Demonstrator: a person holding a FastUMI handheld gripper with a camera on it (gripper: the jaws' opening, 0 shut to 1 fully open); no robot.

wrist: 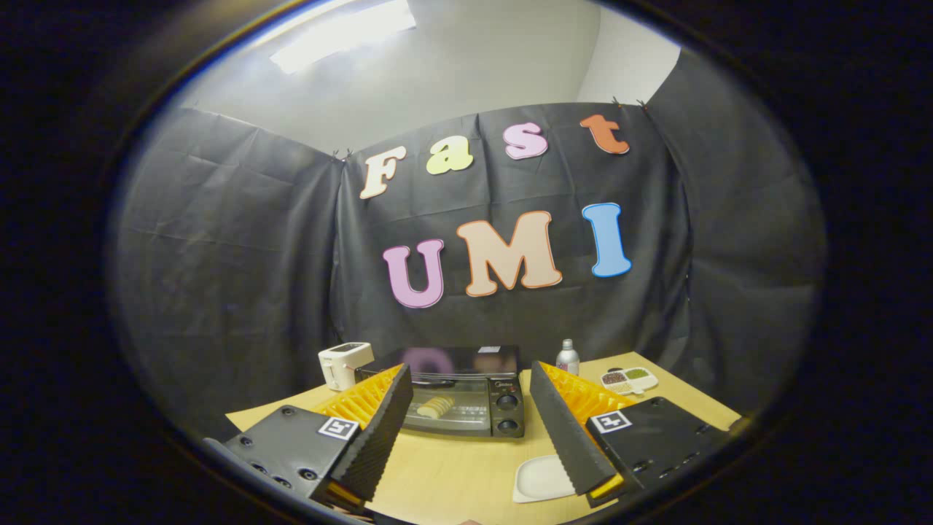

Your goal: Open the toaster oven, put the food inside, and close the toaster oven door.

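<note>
A black toaster oven (466,397) stands on the wooden table (452,467) beyond my fingers, its glass door shut. Through the glass a pale piece of bread (435,407) lies inside on the rack. Two knobs (507,412) sit on the oven's right side. My gripper (470,386) hangs open above the table, well short of the oven, with nothing between its fingers. A white plate (541,479) lies bare on the table just inside the right finger (565,430).
A white toaster (344,364) stands left of the oven at the table's back. A small bottle (567,357) and a divided dish of beans (628,379) sit to the oven's right. Black cloth walls close the booth behind the table.
</note>
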